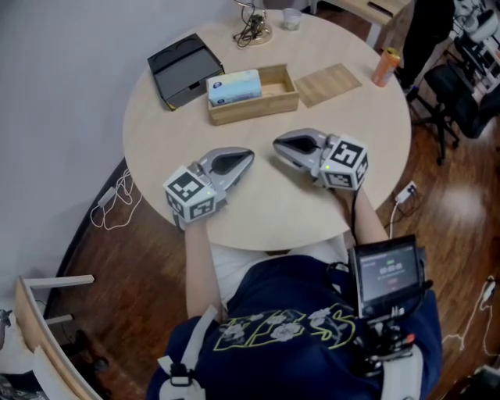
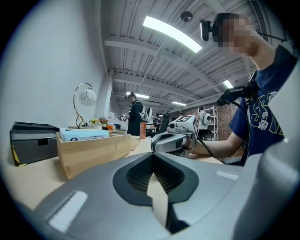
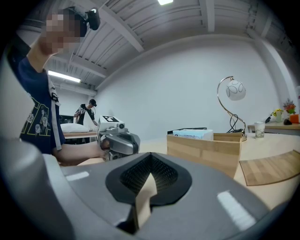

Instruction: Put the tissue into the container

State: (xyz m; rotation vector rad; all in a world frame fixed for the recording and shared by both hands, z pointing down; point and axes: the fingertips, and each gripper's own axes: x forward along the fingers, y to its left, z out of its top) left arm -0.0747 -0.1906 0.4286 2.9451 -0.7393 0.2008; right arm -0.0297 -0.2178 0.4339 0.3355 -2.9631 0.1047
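A light-blue tissue pack [image 1: 233,87] lies inside the open wooden box [image 1: 283,100], at the box's left end. In the left gripper view the tissue pack [image 2: 83,134] shows above the wooden box's wall [image 2: 93,151]. My left gripper [image 1: 247,156] rests on the table in front of the box, shut and holding nothing. To its right, my right gripper [image 1: 278,146] also rests on the tabletop, shut and holding nothing. Their tips point toward each other, a short gap apart. Both jaw pairs are pressed together in the gripper views [image 2: 153,155] [image 3: 151,157].
A black tray [image 1: 183,69] stands left of the box. A thin wooden board [image 1: 330,83] lies to its right, and an orange bottle [image 1: 385,66] stands near the table's right edge. A wire lamp [image 1: 252,27] and a small cup [image 1: 291,19] stand at the back. Chairs stand beyond.
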